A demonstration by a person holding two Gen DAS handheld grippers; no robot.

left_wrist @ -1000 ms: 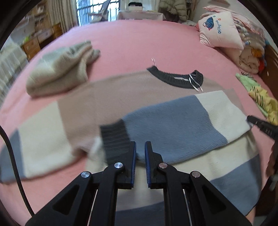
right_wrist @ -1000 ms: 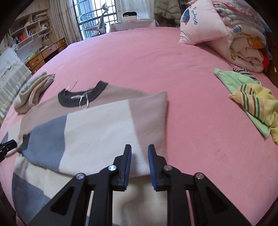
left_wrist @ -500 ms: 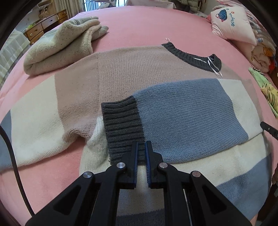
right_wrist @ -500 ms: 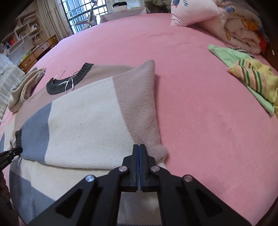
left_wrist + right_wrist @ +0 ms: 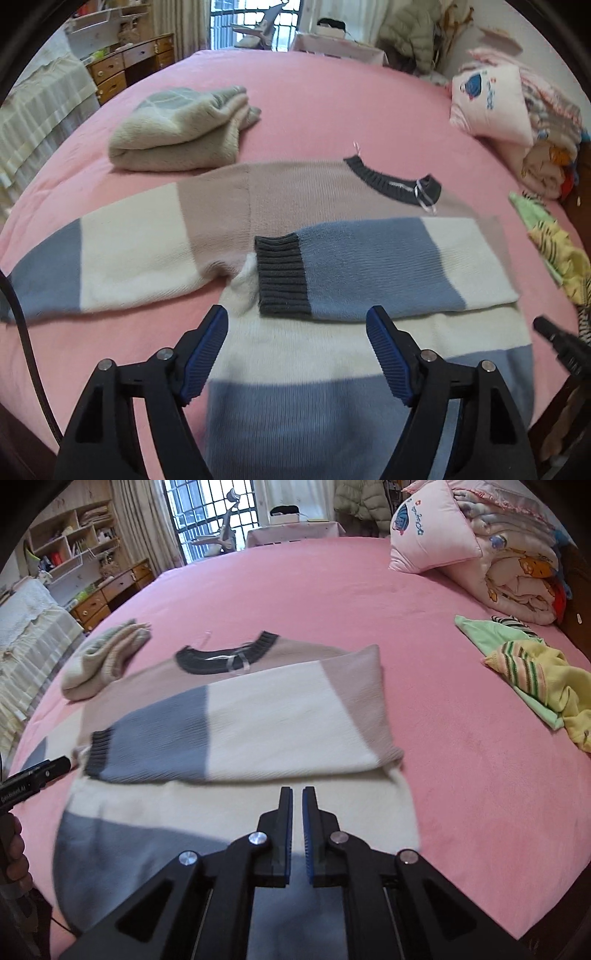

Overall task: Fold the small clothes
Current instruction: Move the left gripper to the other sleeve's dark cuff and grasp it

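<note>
A ribbed-knit colour-block sweater in tan, cream and slate blue lies flat on the pink bed, directly ahead of both tools. One sleeve is folded across the chest, its dark ribbed cuff just beyond the left hand-held gripper, whose jaws are spread wide and empty. The right hand-held gripper hovers over the cream band with jaws nearly closed, a thin gap between them, holding nothing. Far left, a fuzzy folded garment; far right, crumpled yellow-green clothes and a pillow.
</note>
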